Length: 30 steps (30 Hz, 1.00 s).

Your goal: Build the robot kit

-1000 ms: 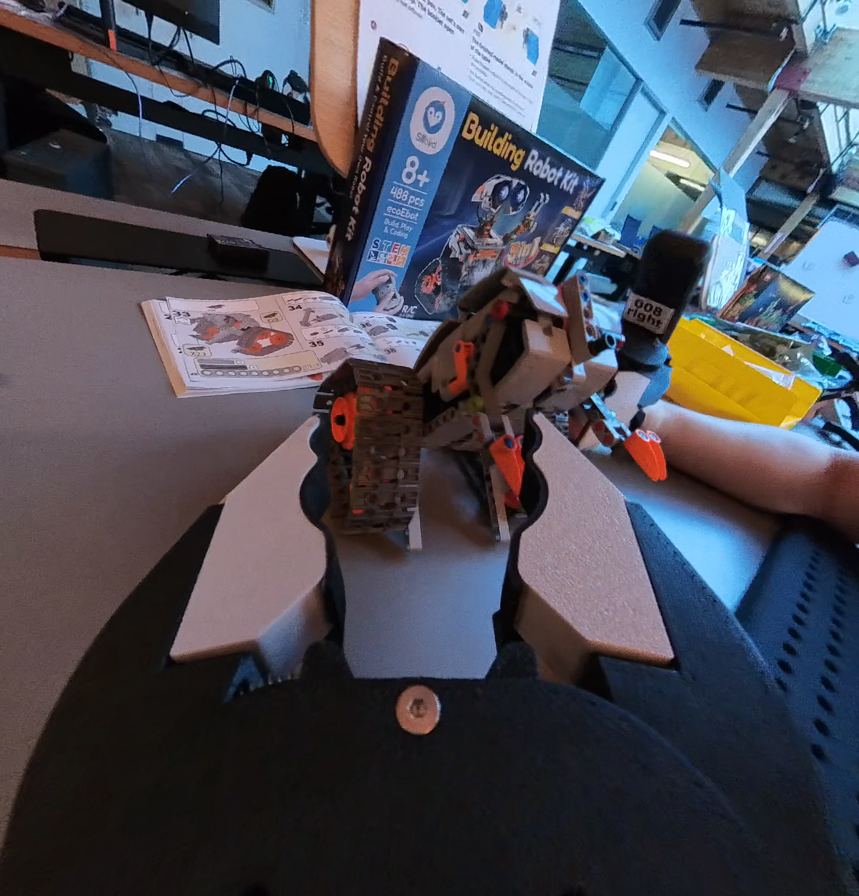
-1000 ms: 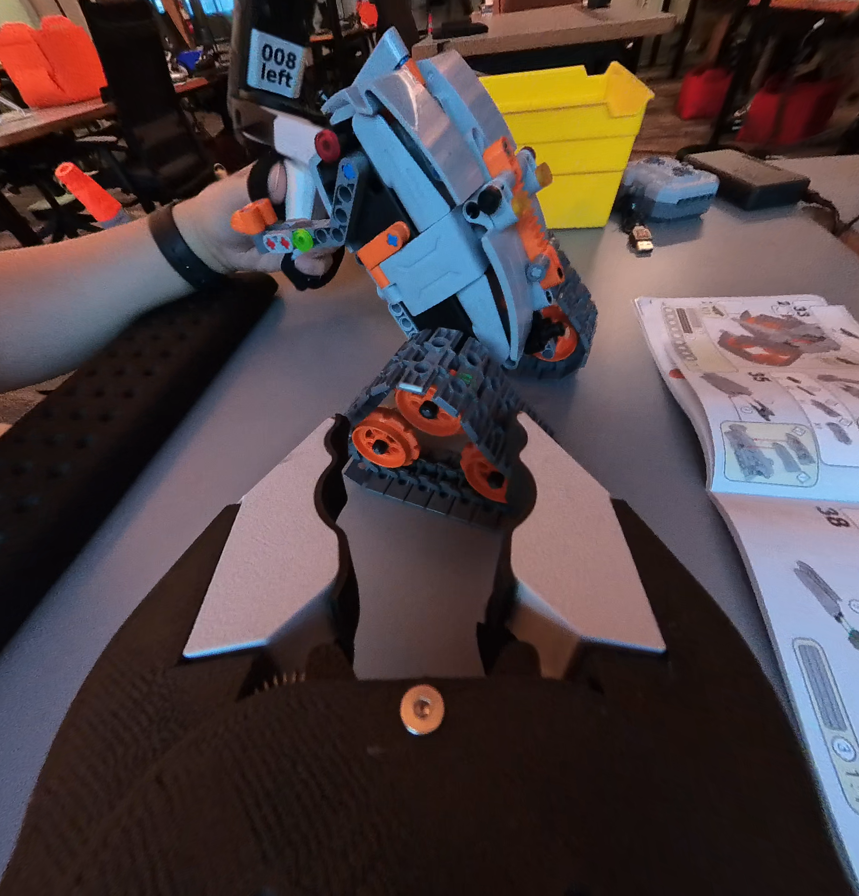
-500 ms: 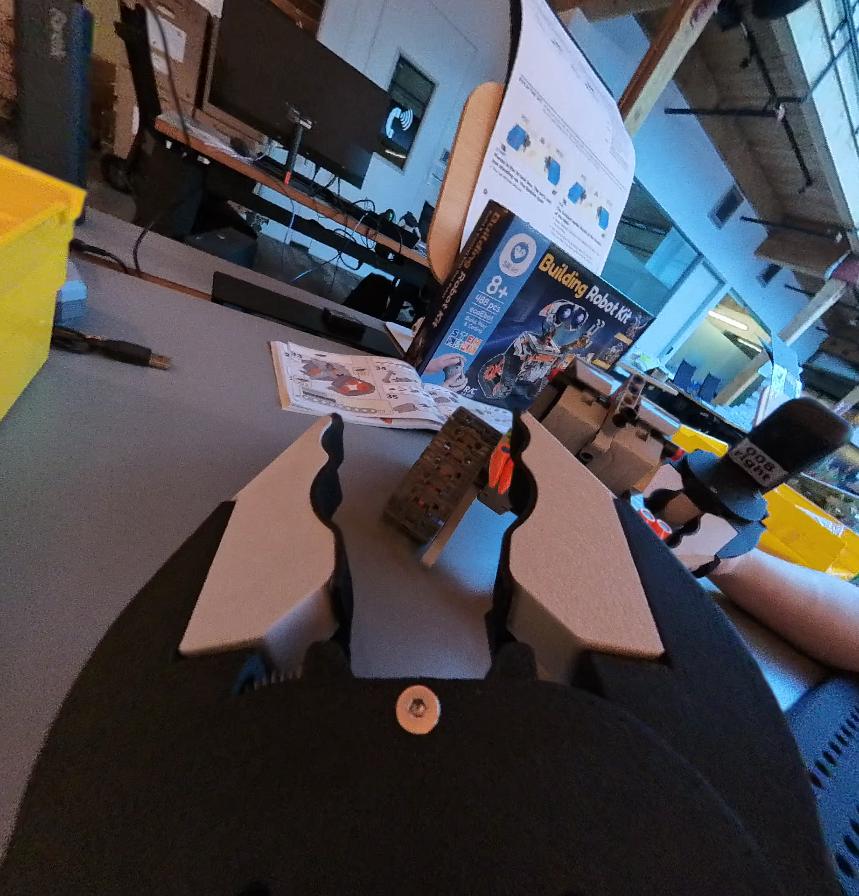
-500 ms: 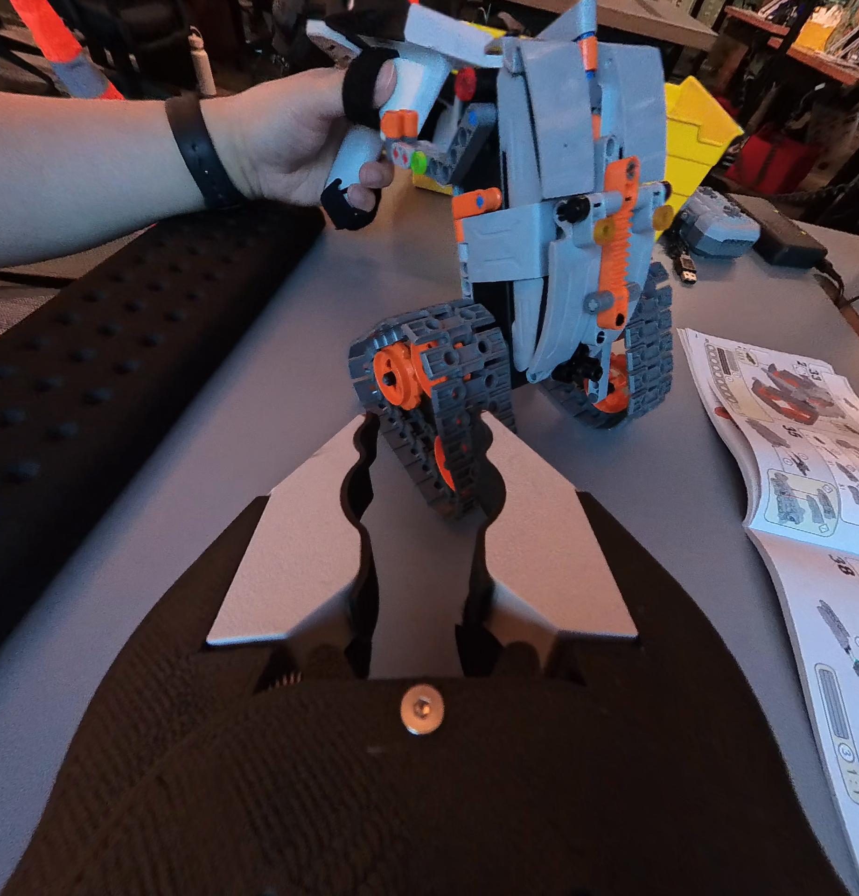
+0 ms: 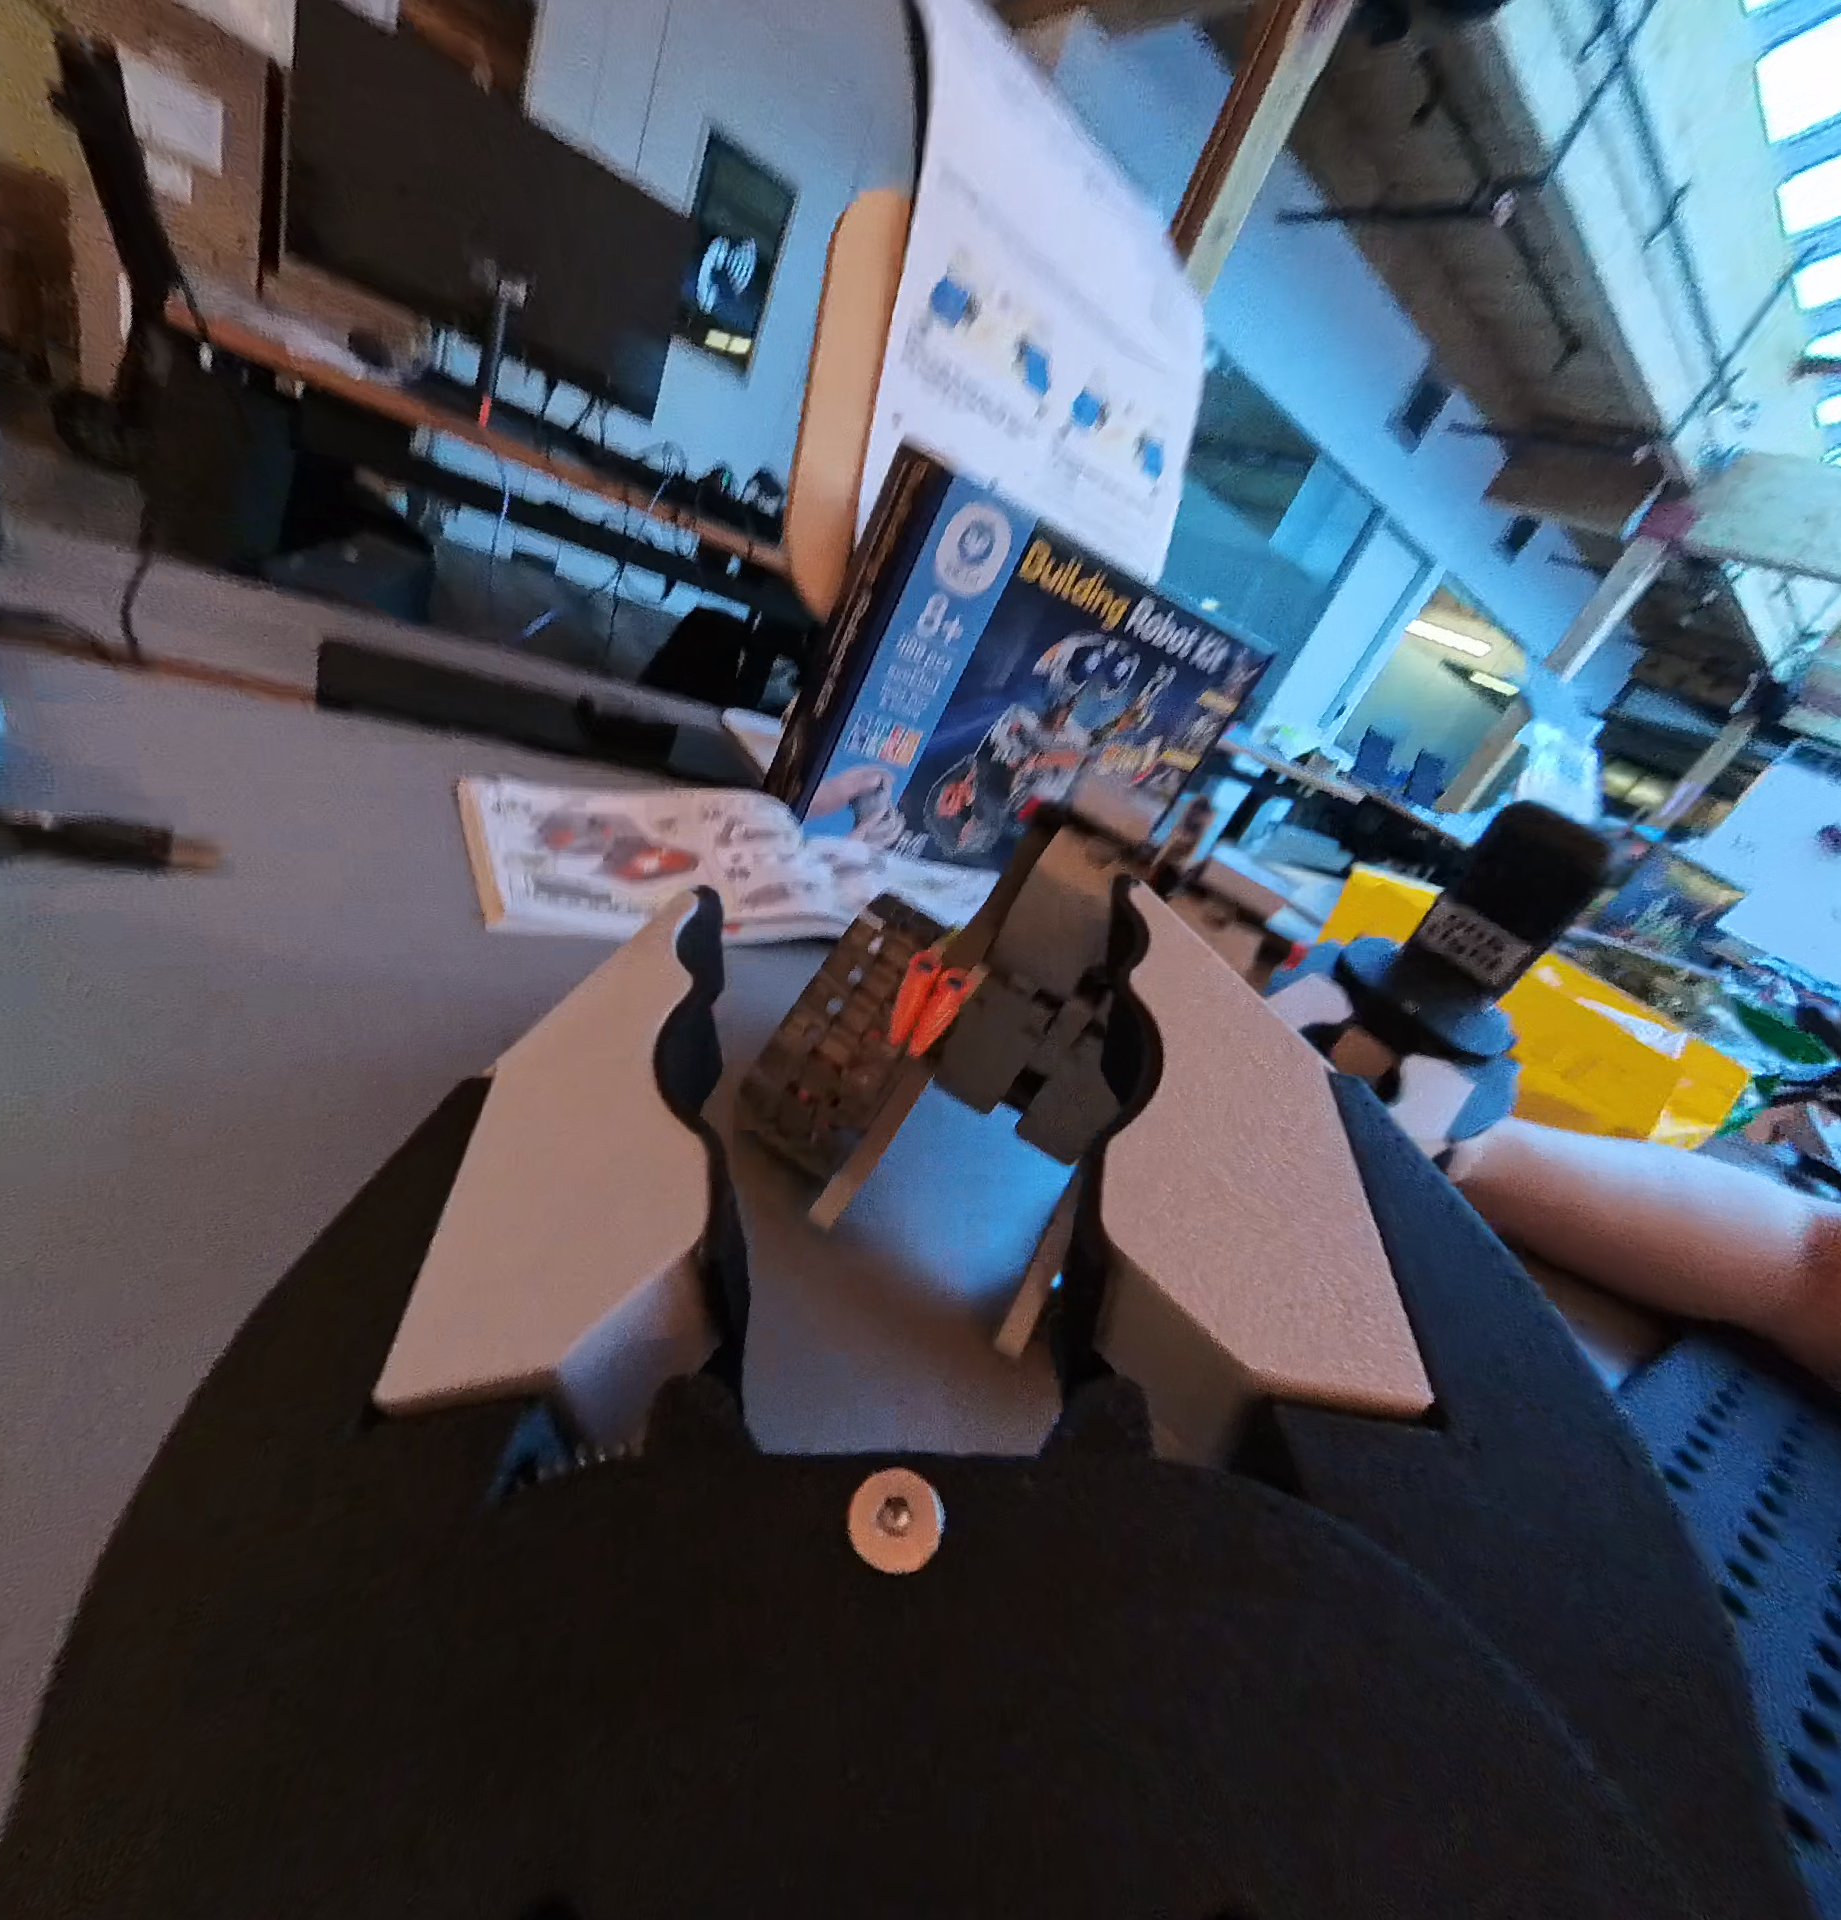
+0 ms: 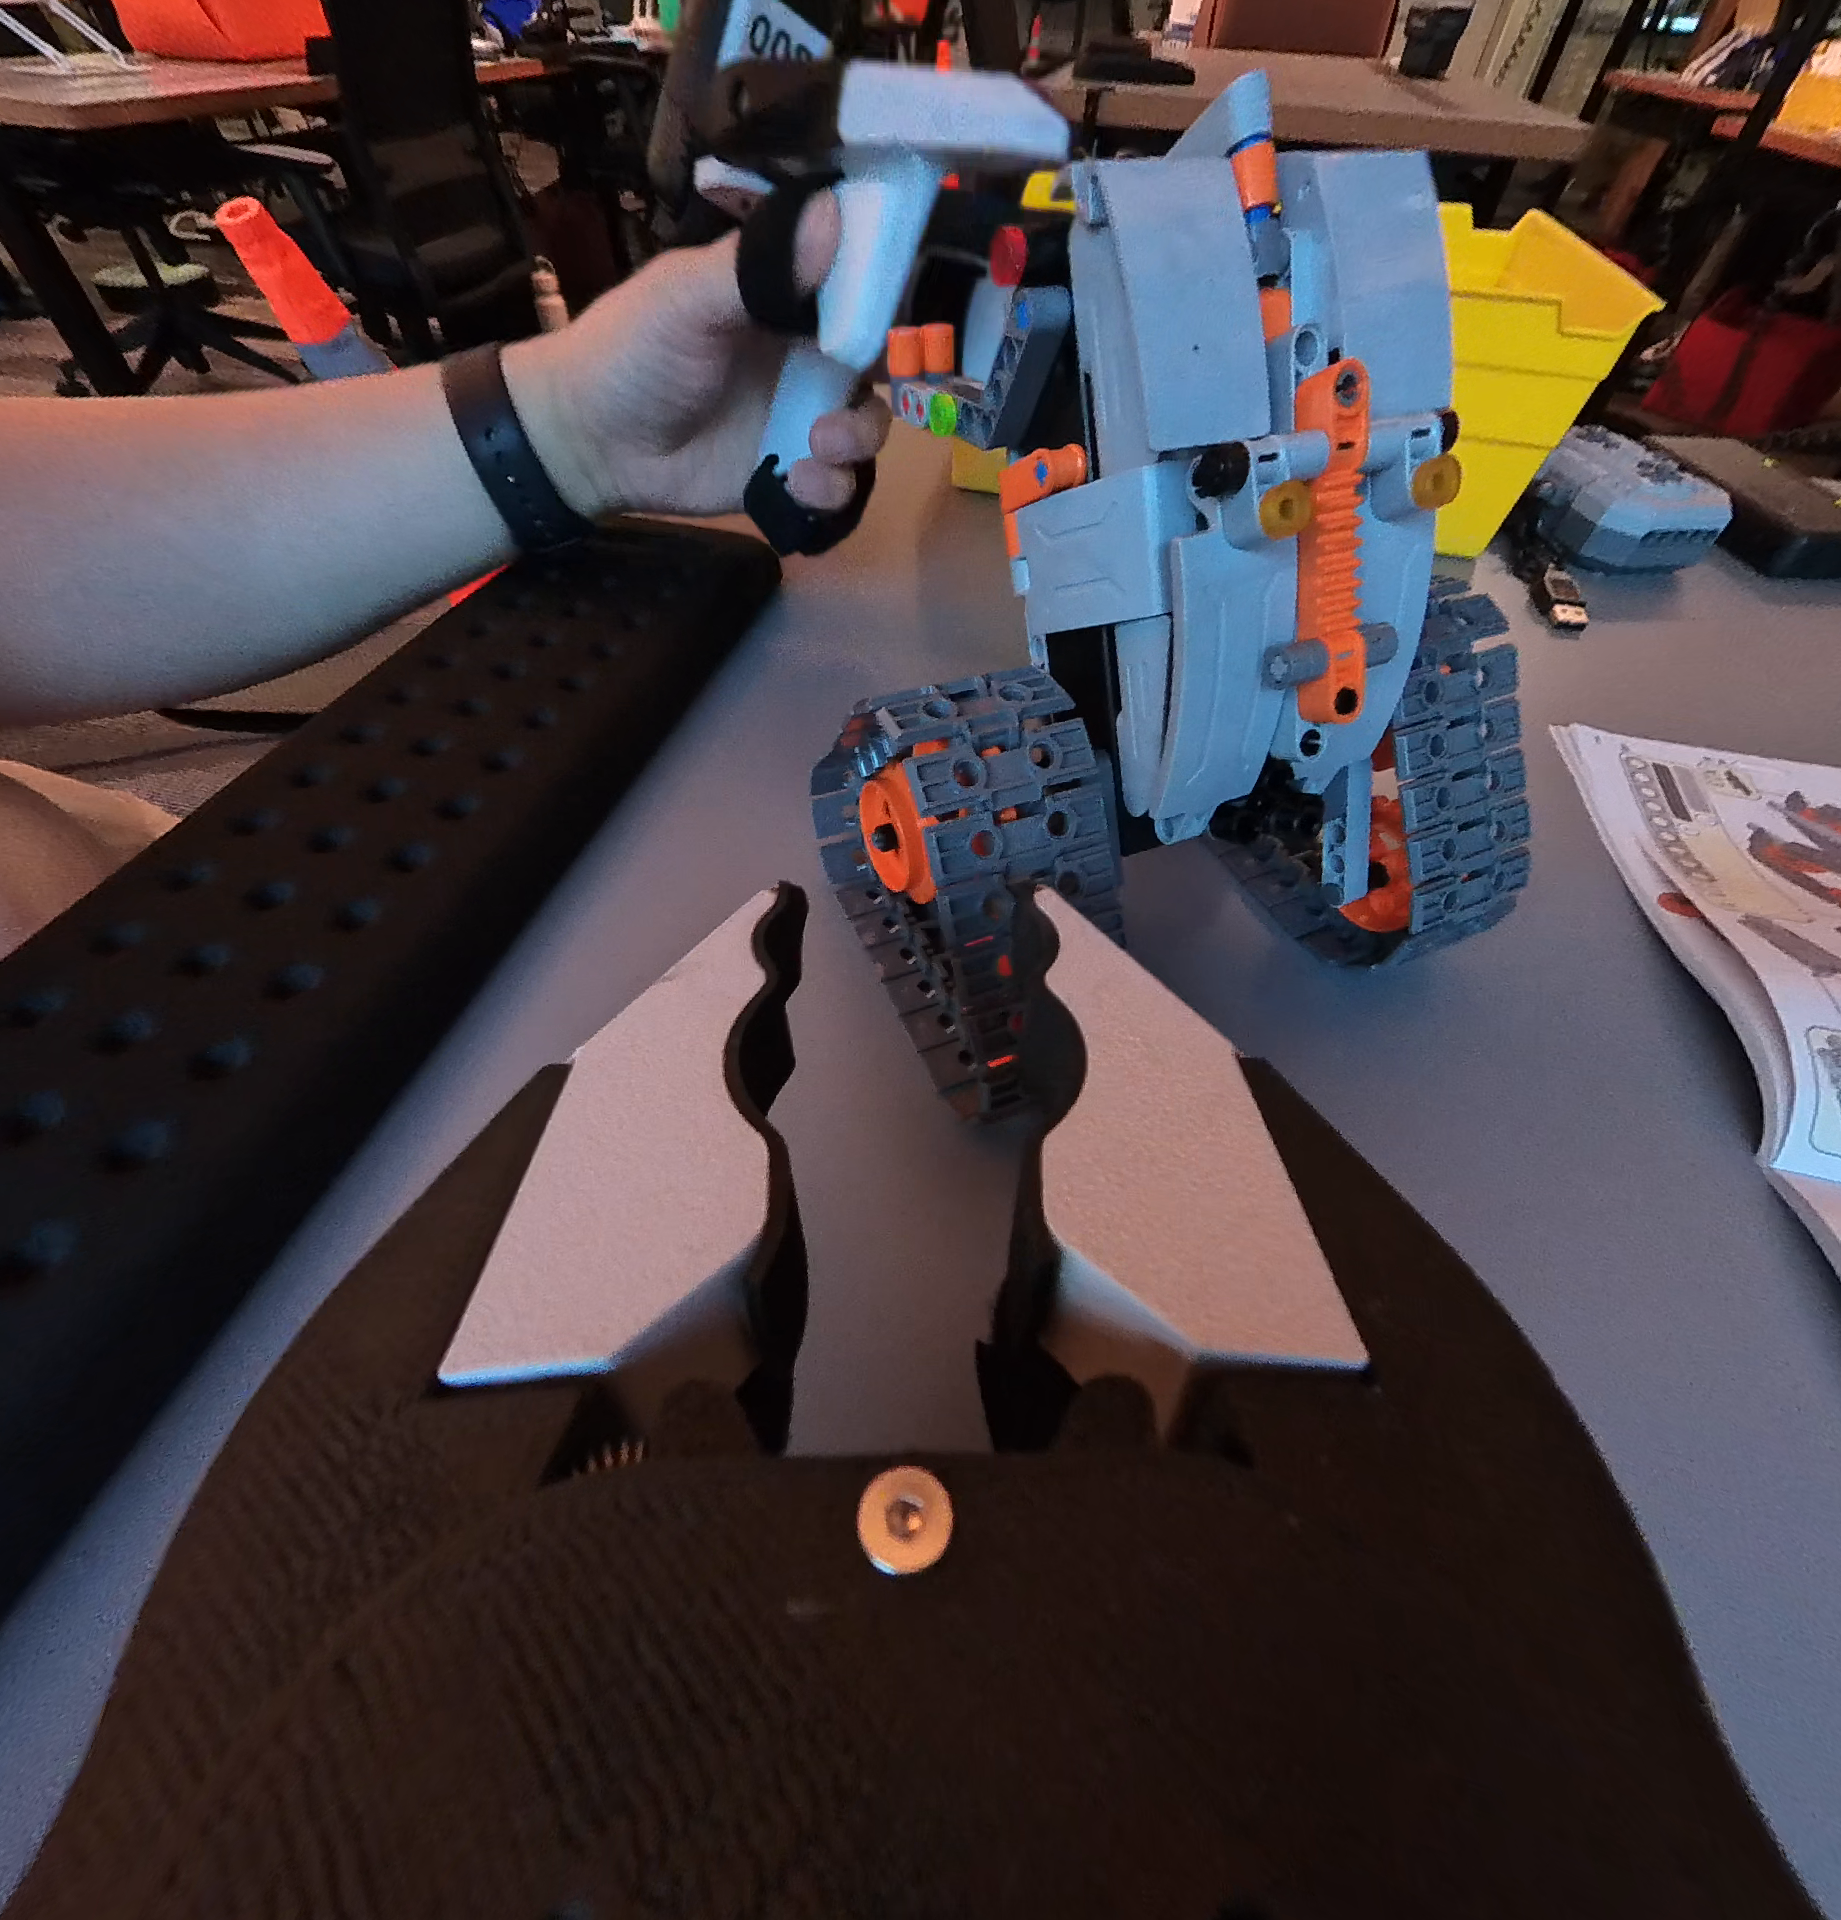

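A grey and orange brick-built robot [image 6: 1238, 520] with dark tracks stands tipped up on the ends of its tracks on the grey table [image 6: 1415, 1195]. My right gripper [image 6: 914, 896] is partly open around the near track [image 6: 968, 810]. The track leans on the right finger, and a gap shows at the left finger. My left gripper [image 5: 914, 899] is wide open with the robot [image 5: 1041, 997] between its jaws, close to the right finger. It also shows in the right wrist view [image 6: 947, 114], held by a hand [image 6: 667, 405] at the robot's top. The left wrist view is blurred.
A blue kit box [image 5: 1020, 707] stands behind an open instruction booklet [image 5: 625, 862], which also shows in the right wrist view [image 6: 1778, 935]. A yellow bin [image 6: 1518, 343], a grey control box [image 6: 1622, 509] and a USB plug [image 6: 1560, 597] lie beyond the robot. A black perforated mat [image 6: 272, 987] runs along the left. There is about 20 cm between the tips of the two grippers. My right tips are about 40 cm from the USB plug [image 6: 1560, 597], my left tips only 25 cm. The left camera catches it too, in the left wrist view [image 5: 99, 847].
The robot went from leaning over to standing on the ends of its tracks. My right jaws narrowed around the near track. My left gripper swung and tilted, with the robot shifting toward its right finger.
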### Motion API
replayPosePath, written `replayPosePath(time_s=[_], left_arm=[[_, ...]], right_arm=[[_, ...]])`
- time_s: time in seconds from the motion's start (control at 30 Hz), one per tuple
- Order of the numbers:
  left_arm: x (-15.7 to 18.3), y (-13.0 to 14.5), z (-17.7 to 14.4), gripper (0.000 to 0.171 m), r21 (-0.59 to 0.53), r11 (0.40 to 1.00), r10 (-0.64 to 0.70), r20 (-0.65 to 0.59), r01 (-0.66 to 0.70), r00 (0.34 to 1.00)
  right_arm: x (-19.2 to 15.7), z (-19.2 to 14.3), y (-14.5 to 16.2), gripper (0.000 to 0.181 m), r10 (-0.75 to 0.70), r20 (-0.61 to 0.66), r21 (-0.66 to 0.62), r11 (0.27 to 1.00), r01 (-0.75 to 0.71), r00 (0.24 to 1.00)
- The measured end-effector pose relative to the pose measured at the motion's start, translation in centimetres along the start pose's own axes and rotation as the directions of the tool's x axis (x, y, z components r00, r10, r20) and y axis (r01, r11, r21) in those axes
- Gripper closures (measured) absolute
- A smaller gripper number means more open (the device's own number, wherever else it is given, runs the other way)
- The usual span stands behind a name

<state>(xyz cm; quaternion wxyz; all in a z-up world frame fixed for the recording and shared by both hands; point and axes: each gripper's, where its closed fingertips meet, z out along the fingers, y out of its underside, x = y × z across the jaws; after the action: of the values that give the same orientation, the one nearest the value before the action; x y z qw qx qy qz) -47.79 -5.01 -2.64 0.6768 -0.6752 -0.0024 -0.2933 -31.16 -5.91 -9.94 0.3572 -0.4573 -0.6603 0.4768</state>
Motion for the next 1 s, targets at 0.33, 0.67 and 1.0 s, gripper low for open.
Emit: replayPosePath(time_s=[0.33,0.67,1.0], left_arm=[[6.5,-2.7,2.5,0.077,-0.213,0.936,0.251,-0.150,-0.279,0.956],[6.9,2.6,6.2,0.080,-0.511,0.759,0.352,-0.201,-0.404,0.914],[6.3,3.8,5.8,0.087,-0.517,0.757,0.366,-0.171,-0.399,0.915]], right_arm=[[0.8,-0.4,-0.3,0.136,-0.024,-0.030,0.043,0.999,0.025,0.999],[1.1,-0.3,0.1,0.135,-0.033,-0.047,0.010,0.999,0.033,0.998],[0.7,0.4,1.1,0.135,-0.155,-0.079,-0.081,0.986,0.149,0.985]])
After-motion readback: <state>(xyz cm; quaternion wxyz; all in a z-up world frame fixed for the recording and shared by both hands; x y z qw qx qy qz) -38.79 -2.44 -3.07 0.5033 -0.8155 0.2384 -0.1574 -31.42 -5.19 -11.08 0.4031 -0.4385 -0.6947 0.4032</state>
